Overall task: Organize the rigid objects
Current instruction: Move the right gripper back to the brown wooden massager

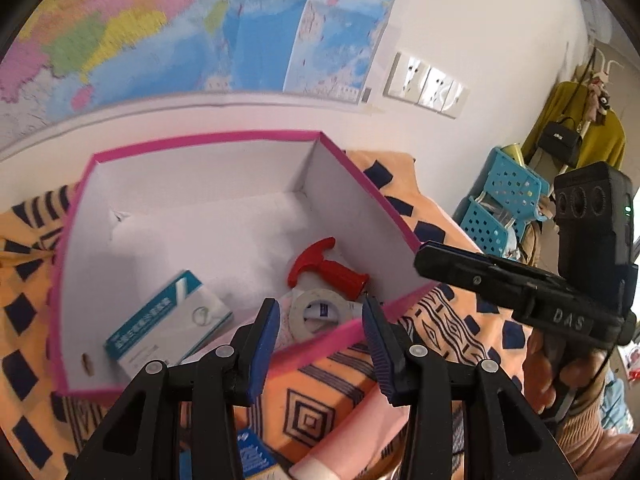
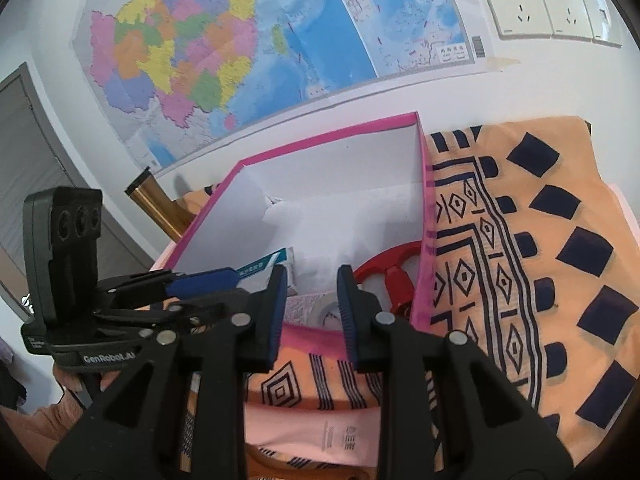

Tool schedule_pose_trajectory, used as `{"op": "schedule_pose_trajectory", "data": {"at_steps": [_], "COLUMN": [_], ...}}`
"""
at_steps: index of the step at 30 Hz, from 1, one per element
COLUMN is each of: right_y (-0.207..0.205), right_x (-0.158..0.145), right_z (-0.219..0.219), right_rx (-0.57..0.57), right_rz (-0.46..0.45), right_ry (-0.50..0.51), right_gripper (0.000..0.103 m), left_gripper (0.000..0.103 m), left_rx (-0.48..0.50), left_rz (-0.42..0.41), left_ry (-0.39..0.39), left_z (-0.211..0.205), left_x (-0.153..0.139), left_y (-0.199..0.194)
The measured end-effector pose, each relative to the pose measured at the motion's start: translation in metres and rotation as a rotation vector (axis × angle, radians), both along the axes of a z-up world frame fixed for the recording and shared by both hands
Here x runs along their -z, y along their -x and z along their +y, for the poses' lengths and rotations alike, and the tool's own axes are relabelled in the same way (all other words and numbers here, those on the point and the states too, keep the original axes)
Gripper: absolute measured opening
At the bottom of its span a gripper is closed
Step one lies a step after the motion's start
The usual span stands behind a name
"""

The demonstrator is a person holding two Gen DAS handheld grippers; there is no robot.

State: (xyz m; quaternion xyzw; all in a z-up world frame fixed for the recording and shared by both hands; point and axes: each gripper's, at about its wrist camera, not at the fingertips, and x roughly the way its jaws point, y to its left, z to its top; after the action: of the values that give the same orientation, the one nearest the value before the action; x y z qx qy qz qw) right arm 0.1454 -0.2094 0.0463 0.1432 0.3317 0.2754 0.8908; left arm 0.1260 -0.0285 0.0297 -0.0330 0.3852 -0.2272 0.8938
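A pink-rimmed white box (image 1: 200,224) lies on the orange patterned cloth (image 1: 320,400). In it are a red T-shaped handle (image 1: 326,270), a roll of white tape (image 1: 320,312) and a teal-and-white carton (image 1: 168,320). My left gripper (image 1: 320,320) is open and empty, just above the box's near rim over the tape. My right gripper (image 2: 312,296) is open and empty at the box's near corner (image 2: 424,240); the tape (image 2: 324,308), red handle (image 2: 394,270) and carton (image 2: 264,266) show past its fingers. The right gripper also shows in the left wrist view (image 1: 520,288).
A small blue-printed pack (image 1: 252,456) and a pink tube (image 1: 348,440) lie on the cloth below my left gripper. A map (image 2: 240,48) and wall sockets (image 2: 548,4) are behind the box. Blue perforated baskets (image 1: 500,208) stand at the right. A gold cylinder (image 2: 160,208) stands left of the box.
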Motion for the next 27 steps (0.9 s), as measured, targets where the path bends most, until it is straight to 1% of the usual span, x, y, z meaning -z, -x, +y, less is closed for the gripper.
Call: {"op": "schedule_pose_trajectory", "data": {"at_steps": [4, 9, 10, 14, 15, 16, 20, 27], "right_y": [0.015, 0.031, 0.033, 0.044, 0.046, 0.048, 0.052, 0.059], "right_x": [-0.004, -0.008, -0.008, -0.003, 0.0, 0.003, 0.019, 0.048], "right_z": [-0.008, -0.017, -0.018, -0.025, -0.027, -0.028, -0.031, -0.037], "right_rx": [-0.013, -0.03, -0.03, -0.027, -0.027, -0.031, -0.032, -0.018], "right_rz": [-0.021, -0.034, -0.036, -0.031, -0.025, -0.016, 0.021, 0.099], "right_ry": [-0.026, -0.067, -0.067, -0.061, -0.058, -0.056, -0.041, -0.023], "right_gripper": [0.029, 0.03, 0.031, 0.033, 0.035, 0.036, 0.037, 0.037], "left_gripper": [0.046, 0.048, 0.048, 0.048, 0.048, 0.048, 0.048, 0.048], "left_rx": [-0.007, -0.019, -0.016, -0.012, -0.01, -0.007, -0.002, -0.013], "left_rz": [-0.032, -0.029, -0.018, 0.026, 0.042, 0.059, 0.135, 0.194], "left_ry": [0.016, 0.025, 0.031, 0.015, 0.017, 0.017, 0.022, 0.019], "left_z": [0.011, 0.016, 0.016, 0.014, 0.014, 0.014, 0.014, 0.015], "left_x": [-0.004, 0.002, 0.005, 0.024, 0.03, 0.036, 0.059, 0.079], "left_y": [0.021, 0.04, 0.043, 0.057, 0.06, 0.063, 0.074, 0.087]}}
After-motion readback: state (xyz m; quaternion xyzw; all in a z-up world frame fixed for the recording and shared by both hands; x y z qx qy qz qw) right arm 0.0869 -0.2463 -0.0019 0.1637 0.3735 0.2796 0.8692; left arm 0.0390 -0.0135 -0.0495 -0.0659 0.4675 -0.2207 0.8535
